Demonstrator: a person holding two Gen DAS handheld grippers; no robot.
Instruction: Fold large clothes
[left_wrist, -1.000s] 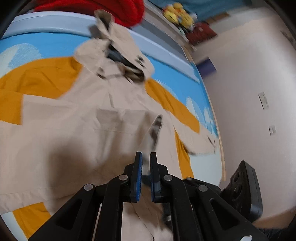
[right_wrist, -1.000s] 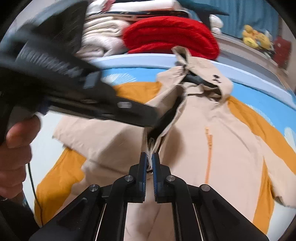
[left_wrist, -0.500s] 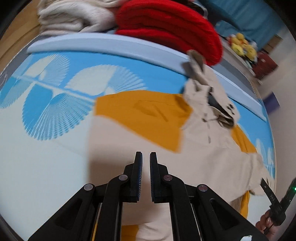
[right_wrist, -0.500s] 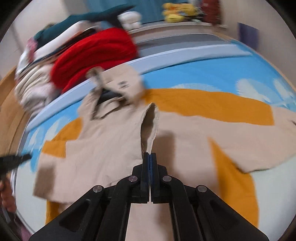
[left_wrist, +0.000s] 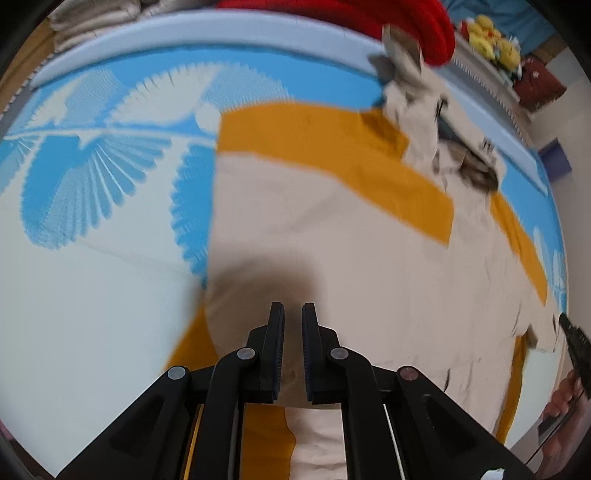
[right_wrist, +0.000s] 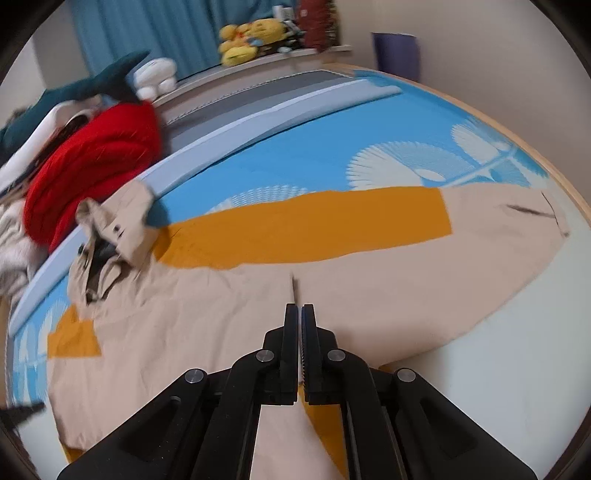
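Left wrist view: a beige and orange jacket is seen spread flat on a bed with a blue and white cover, its hood toward the far edge and one sleeve laid out straight to the side. It is judged that the garment has been flattened so that the sleeves can be folded in cleanly. The left tongs are aimed steeply down at the near part of that sleeve; a narrow gap is shown between the jaws, which are opening slightly, and no cloth is seen between them. At the far right of this view a hand is seen on the other tool.

In the right wrist view, a red garment and other piled clothes are kept beyond the jacket, probably awaiting their turn. The right tongs are held above the beige cloth near the armpit seam, jaws nearly together and nothing gripped. The other sleeve is stretched out to the right.
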